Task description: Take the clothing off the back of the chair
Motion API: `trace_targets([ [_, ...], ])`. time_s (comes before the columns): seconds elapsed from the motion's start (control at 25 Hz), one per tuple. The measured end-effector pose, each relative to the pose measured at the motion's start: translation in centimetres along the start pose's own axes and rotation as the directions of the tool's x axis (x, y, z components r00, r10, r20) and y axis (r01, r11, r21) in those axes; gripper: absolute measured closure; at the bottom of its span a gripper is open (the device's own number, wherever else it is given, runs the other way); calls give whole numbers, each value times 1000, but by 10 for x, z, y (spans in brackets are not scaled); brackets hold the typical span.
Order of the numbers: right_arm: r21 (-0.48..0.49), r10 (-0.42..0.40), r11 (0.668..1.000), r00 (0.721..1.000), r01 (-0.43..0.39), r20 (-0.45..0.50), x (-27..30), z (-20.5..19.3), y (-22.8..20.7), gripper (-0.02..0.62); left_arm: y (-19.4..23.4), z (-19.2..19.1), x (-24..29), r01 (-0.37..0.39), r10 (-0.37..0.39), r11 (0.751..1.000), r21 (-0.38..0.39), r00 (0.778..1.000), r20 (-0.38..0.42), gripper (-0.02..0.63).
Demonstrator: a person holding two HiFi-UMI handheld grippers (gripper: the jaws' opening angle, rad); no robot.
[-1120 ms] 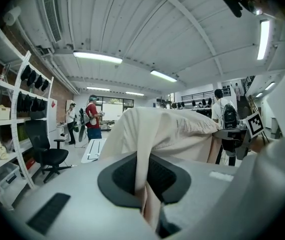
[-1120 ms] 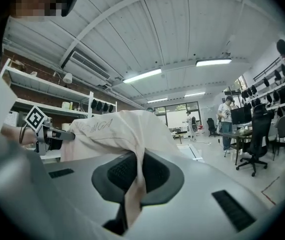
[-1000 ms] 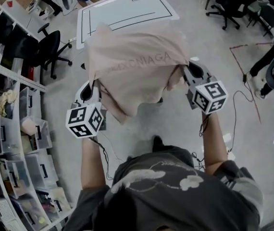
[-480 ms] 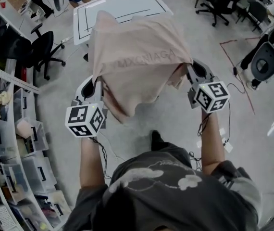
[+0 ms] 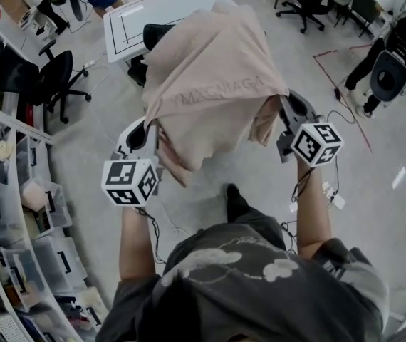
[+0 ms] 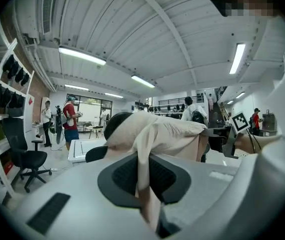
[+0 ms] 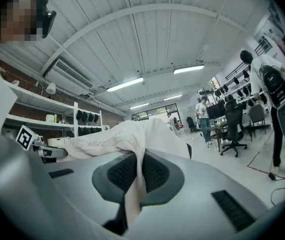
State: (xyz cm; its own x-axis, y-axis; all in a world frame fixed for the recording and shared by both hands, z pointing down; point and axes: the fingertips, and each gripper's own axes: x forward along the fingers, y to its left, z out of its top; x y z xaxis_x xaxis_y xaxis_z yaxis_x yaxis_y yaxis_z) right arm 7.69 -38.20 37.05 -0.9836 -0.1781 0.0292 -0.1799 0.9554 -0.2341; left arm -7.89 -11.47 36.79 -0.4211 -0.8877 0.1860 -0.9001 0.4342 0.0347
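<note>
A pale pink T-shirt (image 5: 214,84) with faint lettering hangs spread between my two grippers. My left gripper (image 5: 153,129) is shut on its left edge, and the cloth runs down between the pads (image 6: 143,176). My right gripper (image 5: 278,114) is shut on the right edge, with the fabric pinched between its pads (image 7: 132,181). A black chair (image 5: 154,35) shows at the shirt's far left edge. In the left gripper view the T-shirt (image 6: 162,136) lies over the chair's back (image 6: 115,123); whether it rests on it I cannot tell.
A white table (image 5: 128,20) stands beyond the chair. Black office chairs (image 5: 57,77) and shelves with bins (image 5: 11,191) line the left side. More chairs (image 5: 310,6) stand at the back right. Cables (image 5: 331,191) lie on the floor by the person's shoe (image 5: 235,204).
Both grippers, still shut, have carried the shirt sideways. The white table has slid to the left in view, and the black chair back now shows at the shirt's far left edge.
</note>
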Motion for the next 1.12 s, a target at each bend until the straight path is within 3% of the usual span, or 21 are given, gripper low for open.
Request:
trace_targets([
  [0.32, -20, -68, 998, 997, 67, -31, -60, -20, 42, 598, -5, -30, -43, 64, -66, 997, -50, 997, -32, 597],
  [0.64, -5, -149, 989, 983, 149, -107, -120, -65, 79, 598, -16, -65, -92, 123, -129, 990, -67, 988, -87, 597],
  [1.12, 4, -180, 983, 966, 184, -185, -168, -116, 114, 598, -19, -113, -137, 129, -145, 985, -116, 978, -150, 597],
])
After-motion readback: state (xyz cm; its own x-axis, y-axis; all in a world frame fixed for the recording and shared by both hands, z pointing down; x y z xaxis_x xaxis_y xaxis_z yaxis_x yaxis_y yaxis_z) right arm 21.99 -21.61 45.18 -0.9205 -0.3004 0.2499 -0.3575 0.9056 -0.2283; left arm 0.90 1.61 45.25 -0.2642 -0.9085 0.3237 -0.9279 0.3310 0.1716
